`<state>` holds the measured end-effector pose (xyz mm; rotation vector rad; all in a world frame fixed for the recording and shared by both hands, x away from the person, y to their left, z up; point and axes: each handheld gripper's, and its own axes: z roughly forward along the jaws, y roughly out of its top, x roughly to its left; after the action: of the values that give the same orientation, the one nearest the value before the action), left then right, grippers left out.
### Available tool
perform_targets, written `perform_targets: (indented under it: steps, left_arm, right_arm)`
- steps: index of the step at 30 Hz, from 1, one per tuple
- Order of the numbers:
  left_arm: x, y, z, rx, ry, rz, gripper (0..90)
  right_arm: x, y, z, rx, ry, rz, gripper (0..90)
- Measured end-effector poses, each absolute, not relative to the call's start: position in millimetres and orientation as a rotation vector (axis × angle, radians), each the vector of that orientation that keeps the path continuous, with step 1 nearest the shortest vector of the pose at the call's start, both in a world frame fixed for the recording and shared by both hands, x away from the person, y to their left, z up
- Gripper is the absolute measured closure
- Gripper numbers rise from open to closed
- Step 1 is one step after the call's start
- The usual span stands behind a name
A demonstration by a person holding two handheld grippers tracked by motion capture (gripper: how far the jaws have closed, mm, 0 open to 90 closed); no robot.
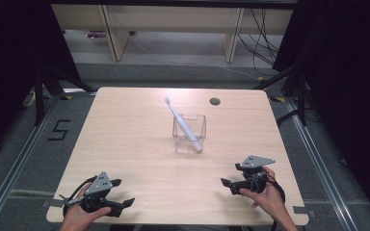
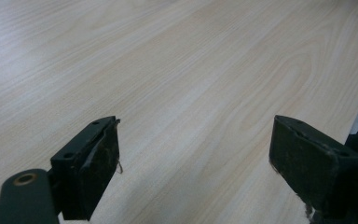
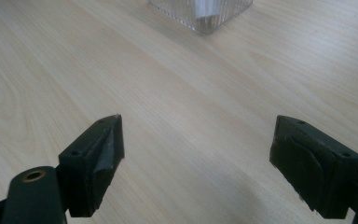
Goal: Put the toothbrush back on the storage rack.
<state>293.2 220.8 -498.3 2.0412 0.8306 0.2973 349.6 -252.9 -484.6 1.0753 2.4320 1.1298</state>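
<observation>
From my right gripper (image 3: 196, 163) I see both black jaws spread wide over the bare wooden table (image 3: 177, 107) — nothing between them. At the frame's top edge, right of centre, sits a clear ribbed container (image 3: 203, 11) — something white inside.

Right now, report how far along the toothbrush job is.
Looks done: the white toothbrush stands tilted in the clear holder at mid-table. In hand: nothing; the left gripper and right gripper are open, empty, near the table's front edge. Left: nothing evident.

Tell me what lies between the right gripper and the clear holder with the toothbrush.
Nothing: bare wooden table separates the right gripper from the clear holder in the right gripper view; the high view agrees.
</observation>
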Motion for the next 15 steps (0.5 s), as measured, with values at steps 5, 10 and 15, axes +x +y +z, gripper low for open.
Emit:
perform_targets:
  steps: [5, 10, 15]
  left_arm:
    - [293.2, 220.7, -499.0, 2.044, 0.831, 0.289, 15.5]
    - [293.1, 221.1, -498.1, 2.046, 0.826, 0.299, 15.5]
    - [293.1, 221.0, -498.3, 2.048, 0.826, 0.298, 15.5]
  right_arm:
    - [345.5, -252.6, -486.3, 1.076, 2.444, 1.117, 18.0]
    - [341.9, -251.0, -487.8, 1.092, 2.461, 1.109, 17.4]
    - [339.5, -249.8, -489.9, 1.077, 2.474, 1.100, 17.3]
